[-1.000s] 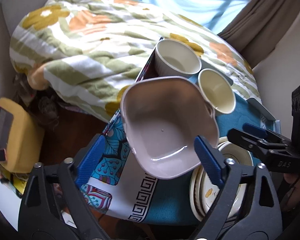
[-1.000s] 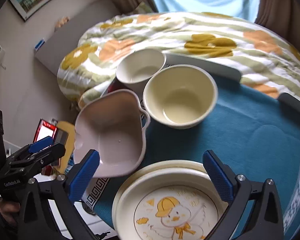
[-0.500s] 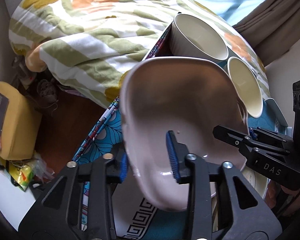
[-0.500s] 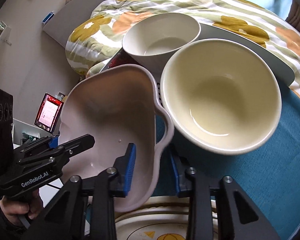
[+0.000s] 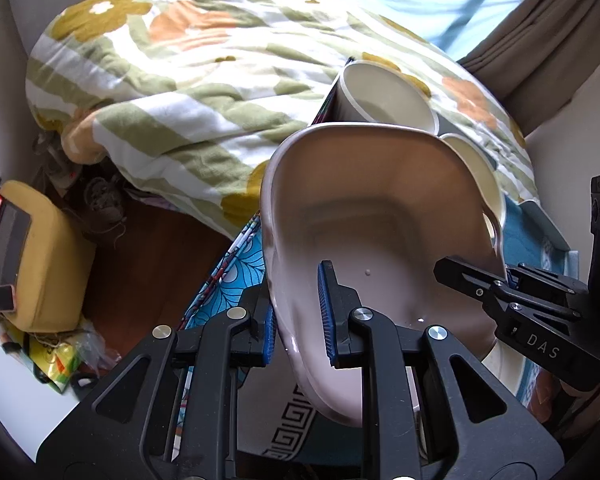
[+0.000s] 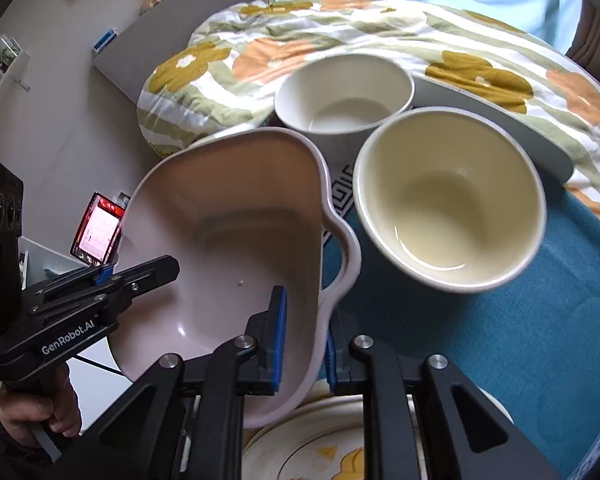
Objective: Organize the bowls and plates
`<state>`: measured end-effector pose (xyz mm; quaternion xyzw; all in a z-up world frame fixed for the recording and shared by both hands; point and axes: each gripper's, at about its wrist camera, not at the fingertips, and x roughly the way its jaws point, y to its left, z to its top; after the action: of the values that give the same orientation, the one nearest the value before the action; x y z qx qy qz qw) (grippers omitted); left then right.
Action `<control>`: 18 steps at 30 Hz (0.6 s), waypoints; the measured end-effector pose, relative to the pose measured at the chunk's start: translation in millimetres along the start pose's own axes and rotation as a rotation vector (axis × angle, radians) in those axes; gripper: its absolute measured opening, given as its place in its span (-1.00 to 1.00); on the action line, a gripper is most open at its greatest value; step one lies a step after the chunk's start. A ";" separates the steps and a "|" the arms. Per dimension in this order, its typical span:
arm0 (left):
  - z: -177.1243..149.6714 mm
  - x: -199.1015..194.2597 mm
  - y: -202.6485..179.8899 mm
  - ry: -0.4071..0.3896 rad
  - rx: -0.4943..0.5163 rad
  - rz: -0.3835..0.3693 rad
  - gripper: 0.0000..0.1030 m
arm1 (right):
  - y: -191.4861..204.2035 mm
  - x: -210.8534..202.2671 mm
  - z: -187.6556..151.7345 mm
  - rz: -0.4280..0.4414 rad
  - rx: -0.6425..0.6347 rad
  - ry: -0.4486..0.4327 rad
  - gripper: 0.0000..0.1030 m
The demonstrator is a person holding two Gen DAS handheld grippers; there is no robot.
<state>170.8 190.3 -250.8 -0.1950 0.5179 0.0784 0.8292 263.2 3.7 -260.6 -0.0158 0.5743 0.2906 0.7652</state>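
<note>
A pale pink square dish with an ear handle [image 5: 380, 220] [image 6: 228, 220] is held tilted between both grippers, over the near left of the cloth. My left gripper [image 5: 298, 316] is closing tight on its left rim, pads pressing either side of the wall; it also shows at the left of the right wrist view [image 6: 140, 276]. My right gripper [image 6: 304, 344] is shut on the right rim beside the handle, and shows too in the left wrist view [image 5: 472, 276]. Behind stand a cream bowl [image 6: 448, 200] and a white bowl [image 6: 344, 92]. A duck-print plate [image 6: 320, 440] lies under the dish's near edge.
The dishes rest on a teal cloth [image 6: 500, 340] with a patterned border. A flowered striped duvet [image 5: 180, 80] lies behind and to the left. A grey flat panel [image 6: 492, 128] sits beyond the cream bowl. A yellow cushioned object [image 5: 36, 256] and a lit phone [image 6: 98, 228] are lower left.
Both grippers went from wide open to shut on opposite rims of the pink dish. The dish now sits tilted and closer to both cameras.
</note>
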 end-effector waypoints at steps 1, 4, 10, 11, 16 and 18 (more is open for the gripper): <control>0.5 -8.2 -4.0 -0.009 0.014 -0.002 -0.68 | 1.7 -9.2 -1.7 -0.001 0.010 -0.015 -0.71; 2.2 -34.3 -18.5 -0.045 0.066 -0.014 -0.68 | 6.1 -38.1 -9.3 -0.011 0.036 -0.068 -0.71; -5.5 -82.1 -64.0 -0.096 0.187 -0.091 -0.68 | 4.1 -106.3 -44.0 -0.077 0.129 -0.186 -0.71; -7.2 -86.6 -72.6 -0.099 0.208 -0.106 -0.68 | 4.0 -116.8 -50.8 -0.096 0.143 -0.205 -0.71; -22.7 -104.3 -131.7 -0.107 0.329 -0.195 -0.68 | -12.4 -170.3 -92.0 -0.201 0.202 -0.280 -0.71; -31.2 -107.3 -158.4 -0.101 0.369 -0.231 -0.68 | -23.1 -188.0 -107.6 -0.230 0.236 -0.299 -0.71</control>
<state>149.1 41.0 -129.1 -0.0938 0.4557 -0.1036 0.8791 148.1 -134.2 -137.5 0.0518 0.4789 0.1314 0.8664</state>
